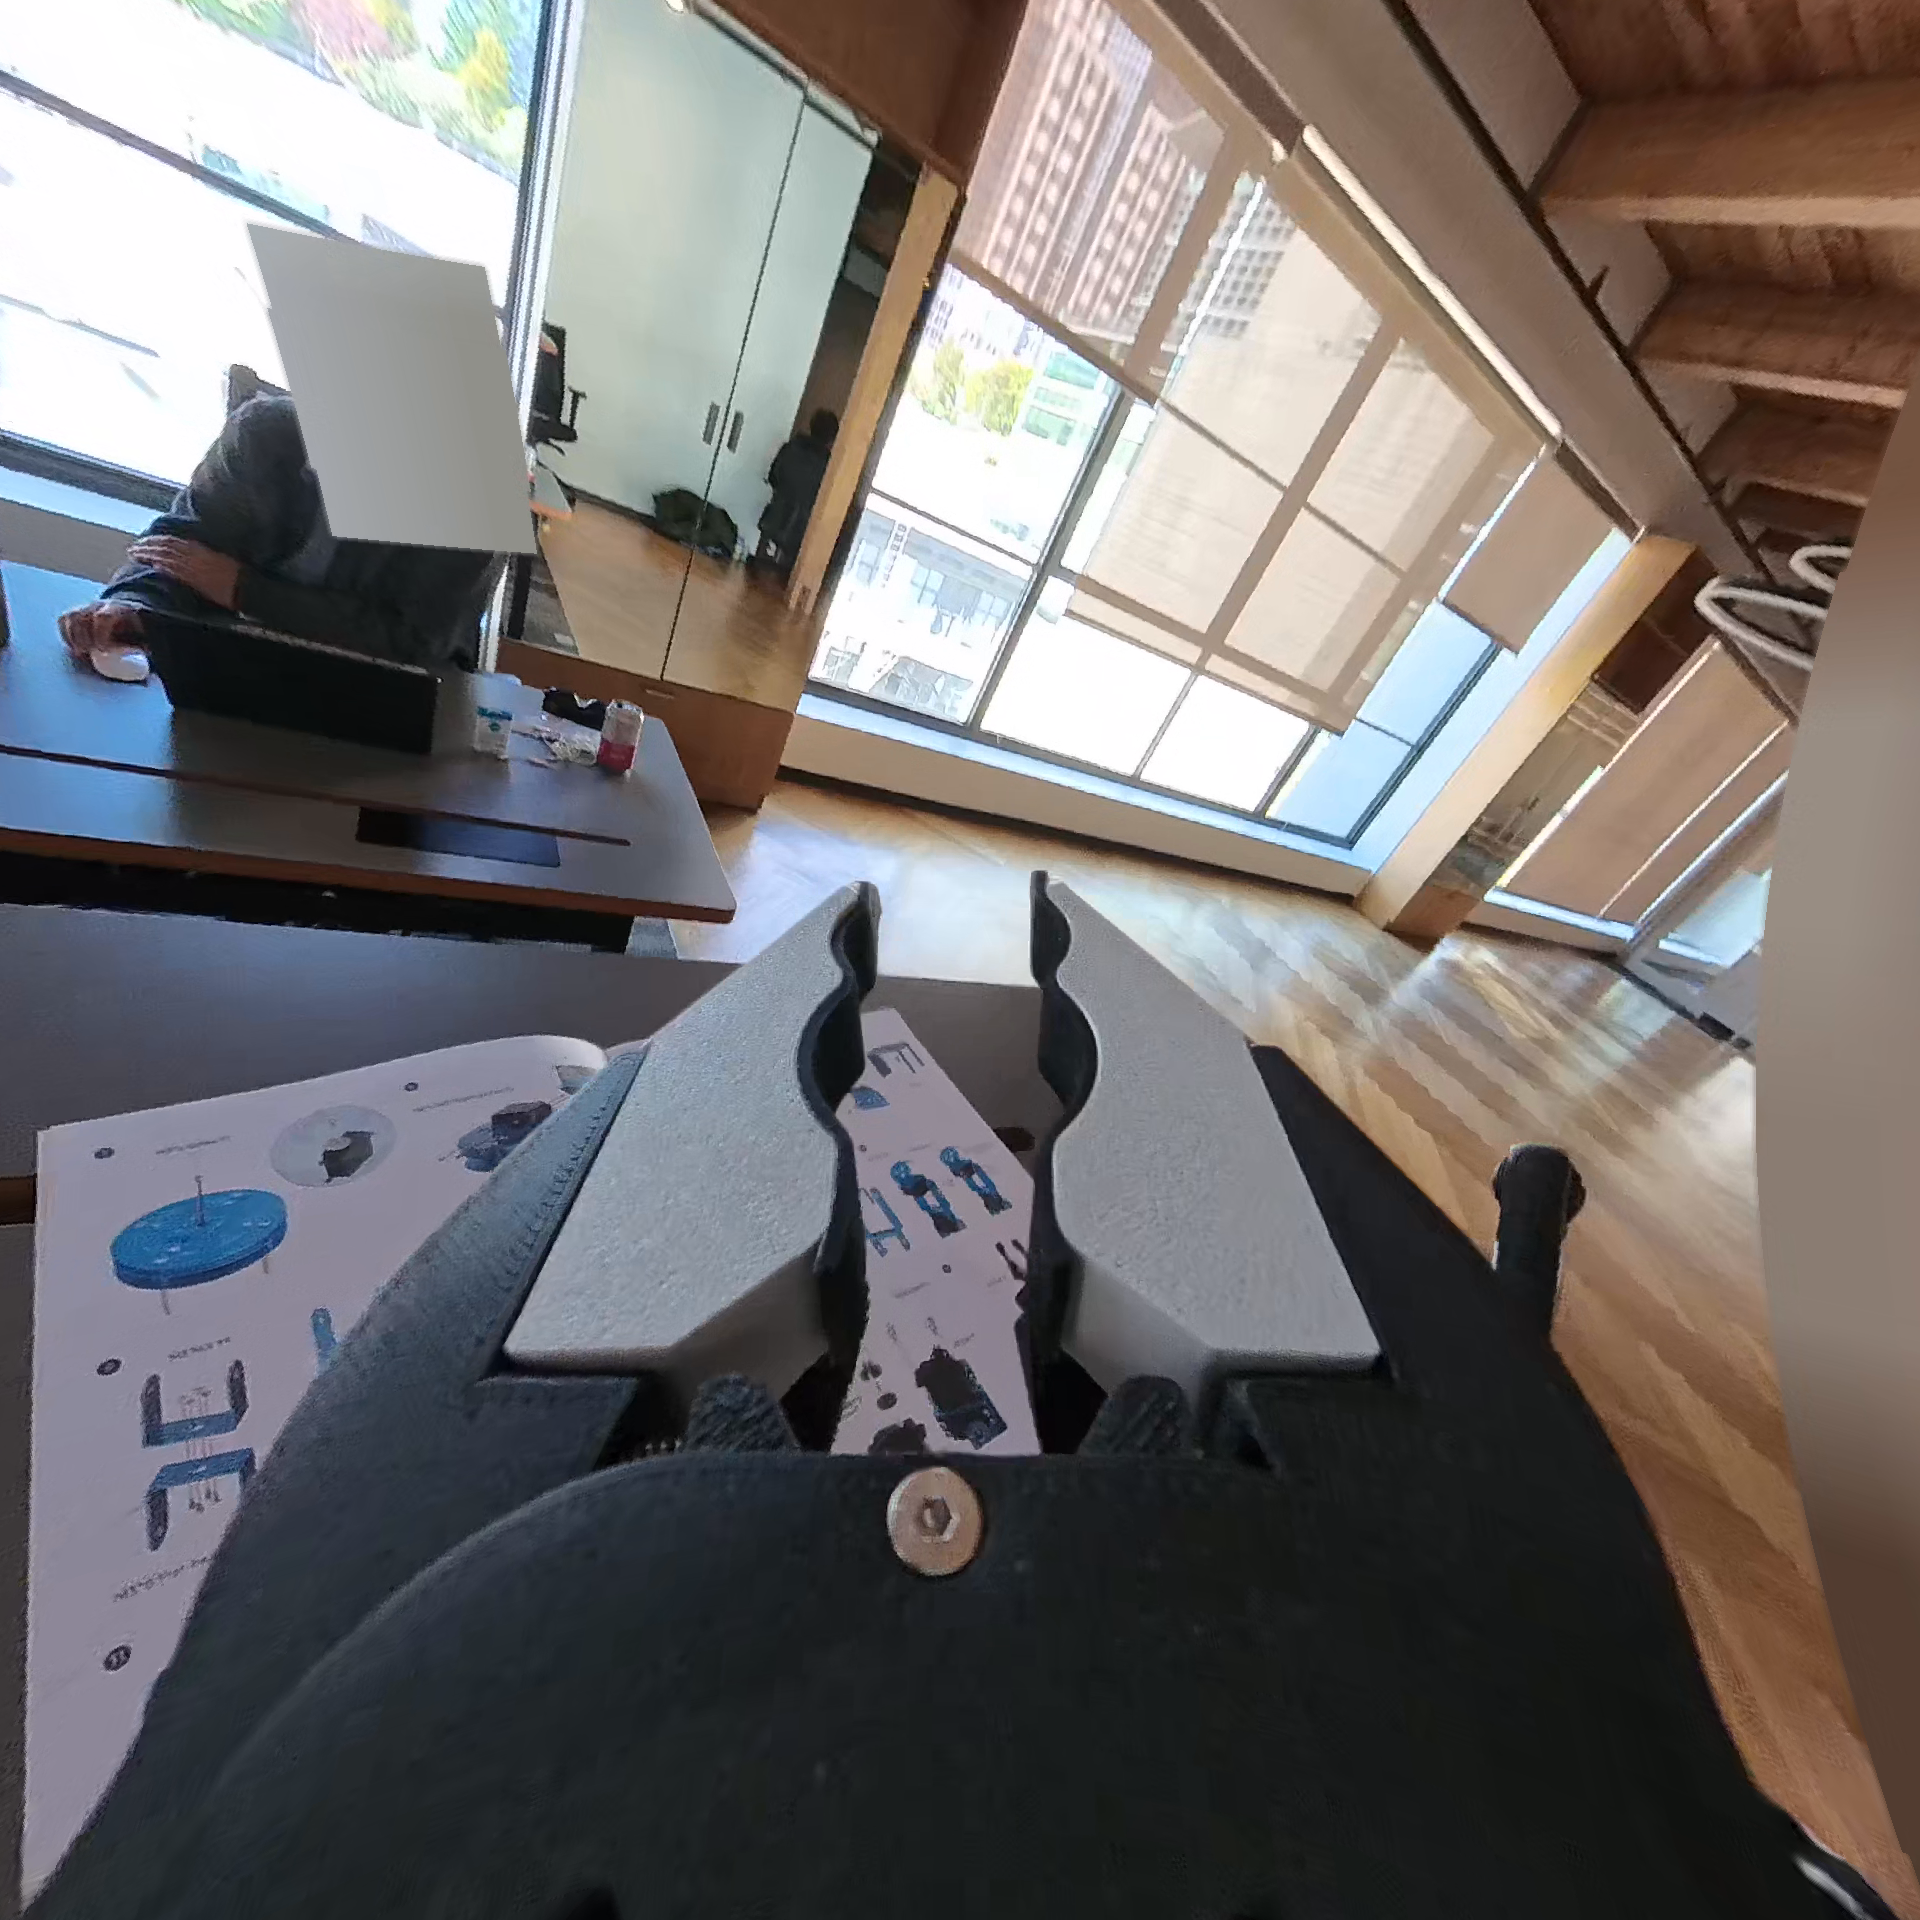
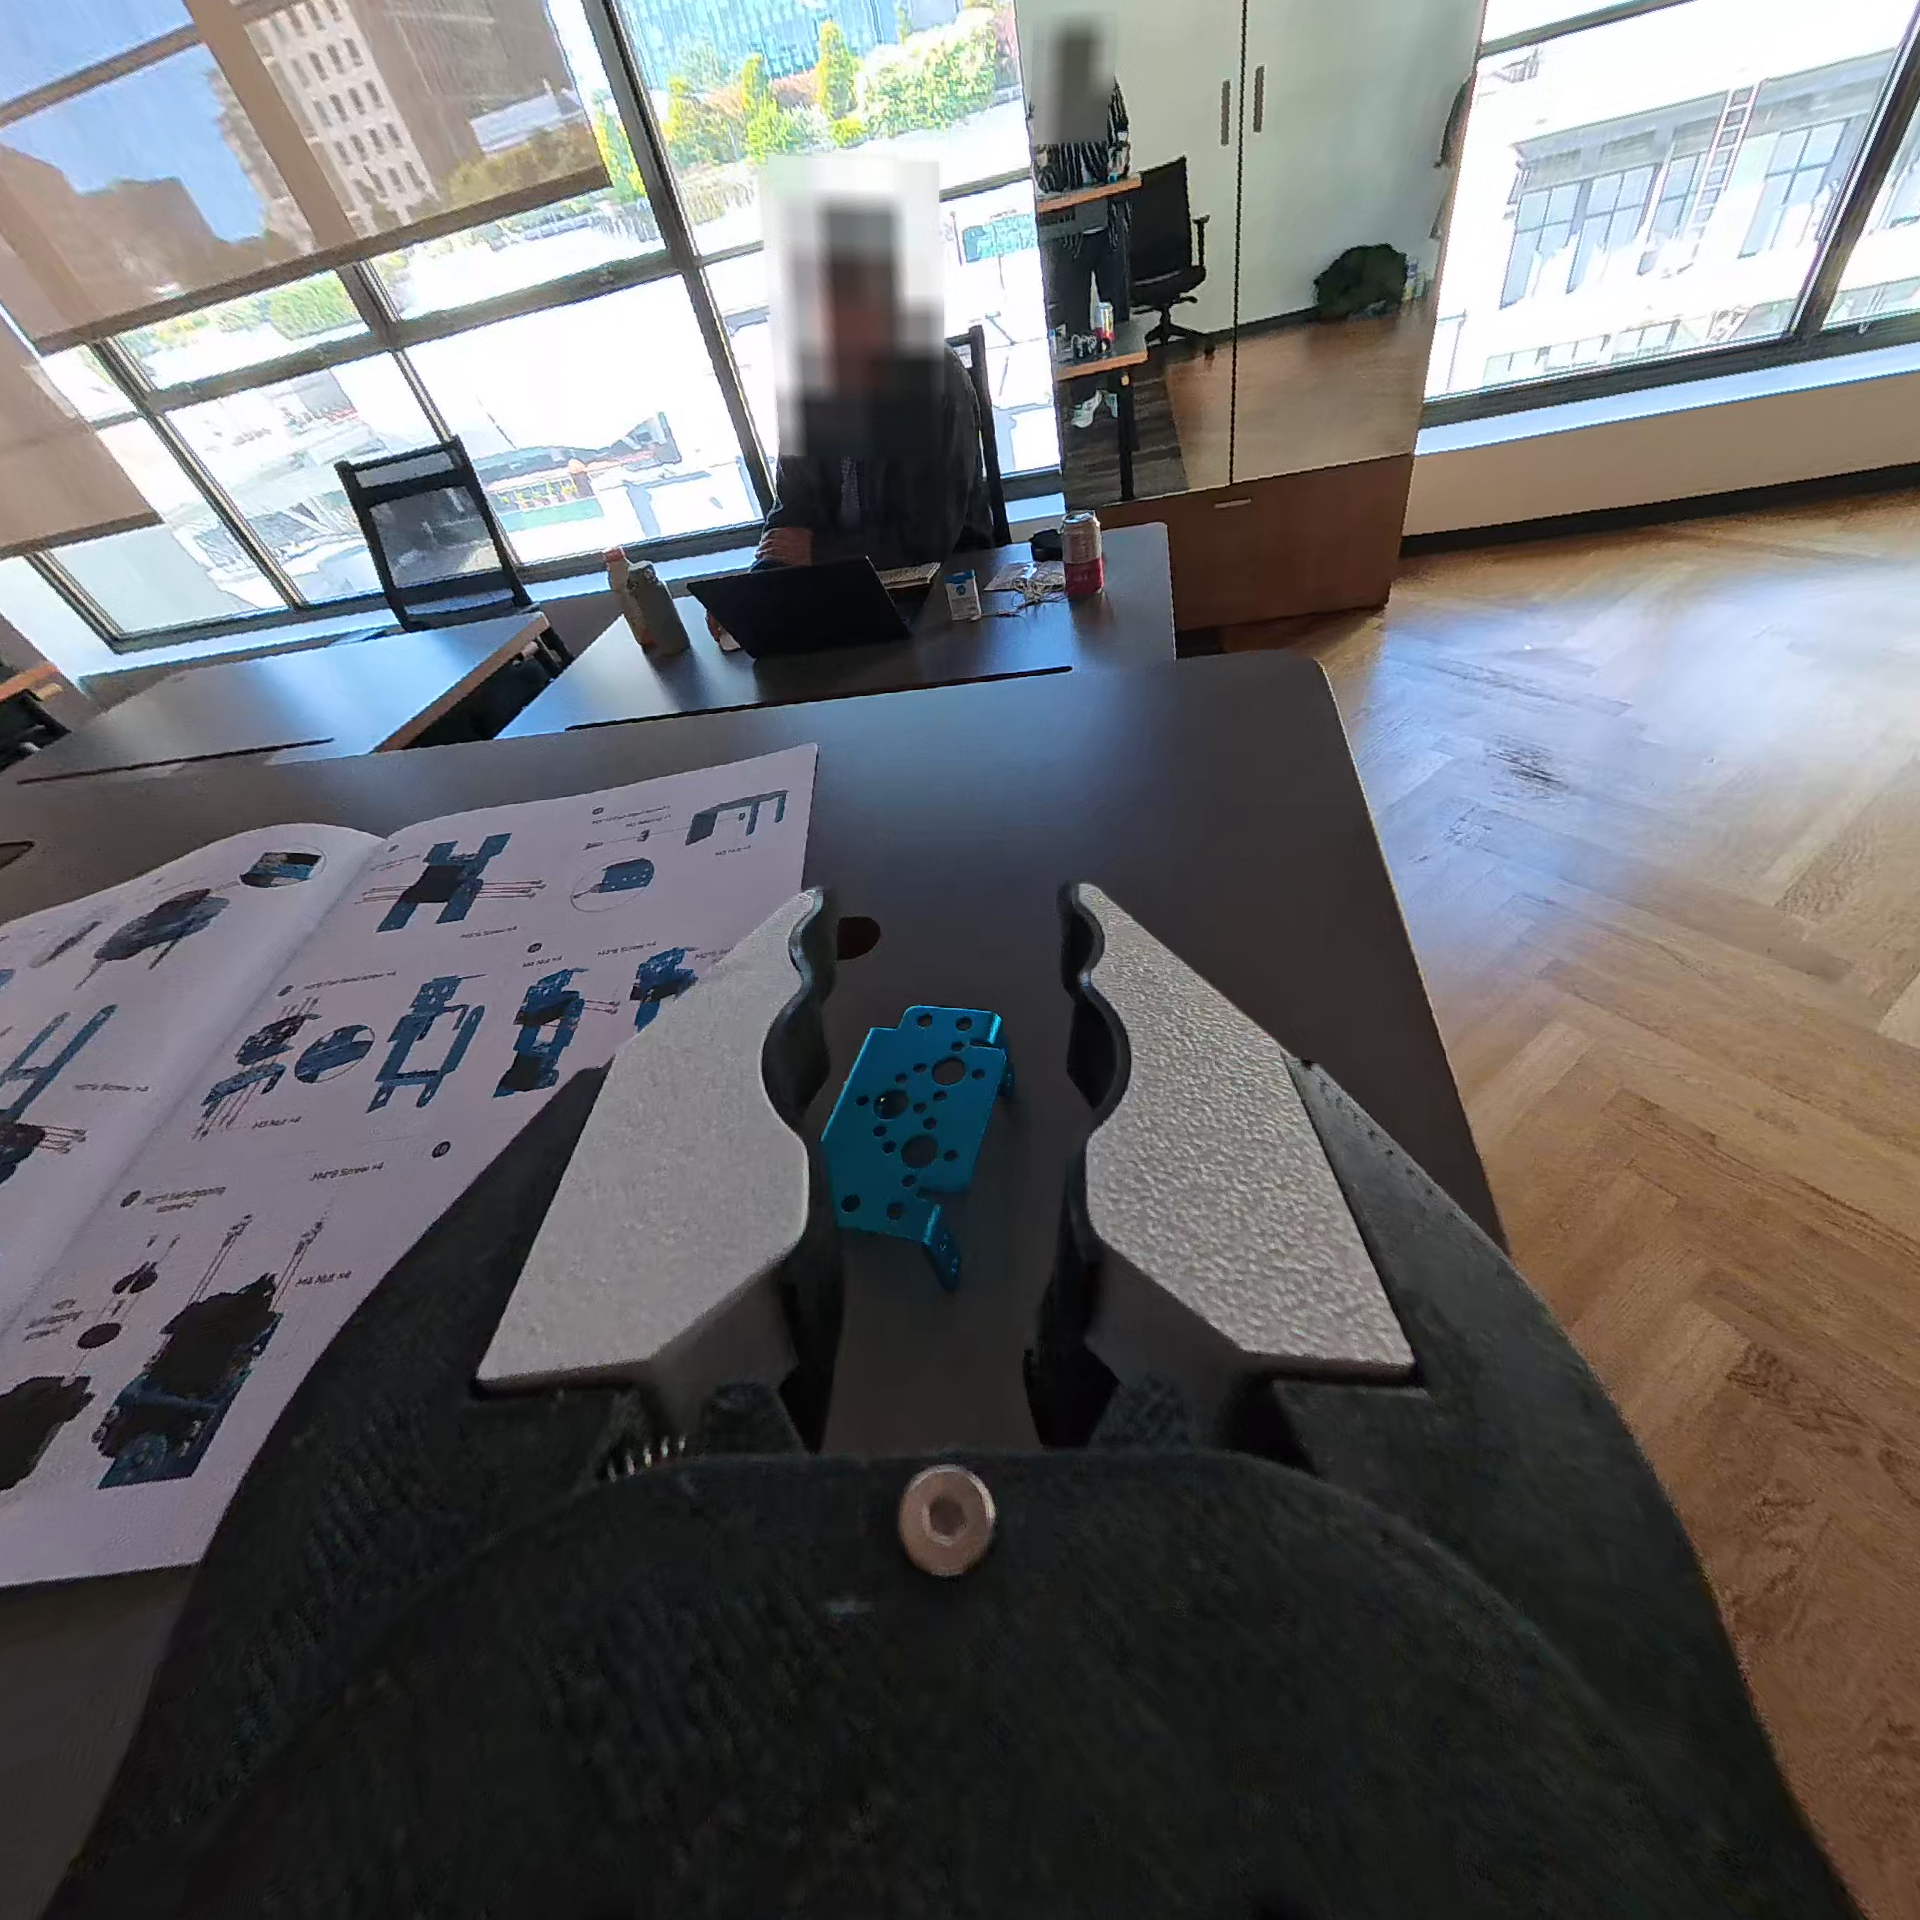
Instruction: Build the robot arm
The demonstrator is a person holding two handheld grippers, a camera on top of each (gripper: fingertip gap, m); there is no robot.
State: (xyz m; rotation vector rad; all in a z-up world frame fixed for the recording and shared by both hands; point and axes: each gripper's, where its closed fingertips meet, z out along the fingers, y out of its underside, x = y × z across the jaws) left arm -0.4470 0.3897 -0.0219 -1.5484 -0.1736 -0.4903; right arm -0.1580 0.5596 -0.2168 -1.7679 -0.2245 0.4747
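Your R gripper is open, empty, over the blue bracket on the dark table. L gripper is part-open, empty, above the booklet.

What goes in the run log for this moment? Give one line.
left tool: open, empty, above open booklet | right tool: open, empty, over blue bracket lying on dark table | bracket beside booklet

Both grippers: black printed bodies, grey textured wavy-edged jaws, silver centre screw; right shows small spring, perhaps.
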